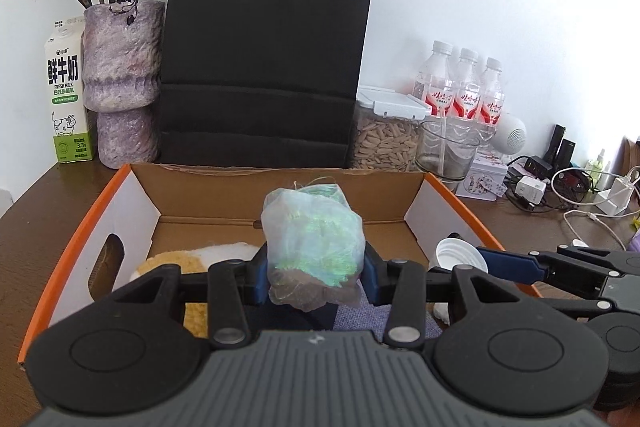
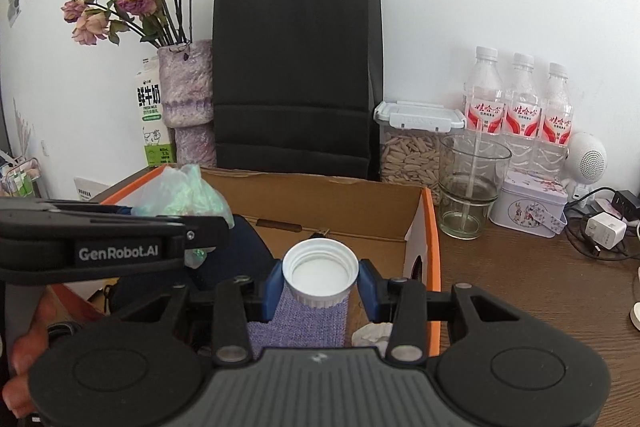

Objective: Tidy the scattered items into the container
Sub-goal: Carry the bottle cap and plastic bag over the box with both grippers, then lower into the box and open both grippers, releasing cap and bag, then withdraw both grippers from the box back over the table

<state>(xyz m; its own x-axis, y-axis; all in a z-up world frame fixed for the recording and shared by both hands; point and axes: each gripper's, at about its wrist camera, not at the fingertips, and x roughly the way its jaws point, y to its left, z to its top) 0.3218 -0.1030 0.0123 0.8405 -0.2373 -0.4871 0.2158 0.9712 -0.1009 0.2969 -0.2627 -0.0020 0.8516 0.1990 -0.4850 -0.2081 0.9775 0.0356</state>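
The left tool (image 1: 314, 277) is clamping a pale mesh pouch (image 1: 314, 243) of shimmery green filling between its blue pads, holding it above the open cardboard box (image 1: 208, 211) on the desk (image 2: 520, 267). The right tool (image 2: 319, 287) is gripping one white ribbed bottle cap (image 2: 319, 273), hollow side up, also over the box. "GenRobot.AI" is showing on the left tool's side in the right view. One milk carton (image 1: 67, 107) is reading "FRESH MILK". One black paper bag (image 1: 264, 55) is standing behind the box. Three red-labelled water bottles (image 2: 520, 107) are standing in a row.
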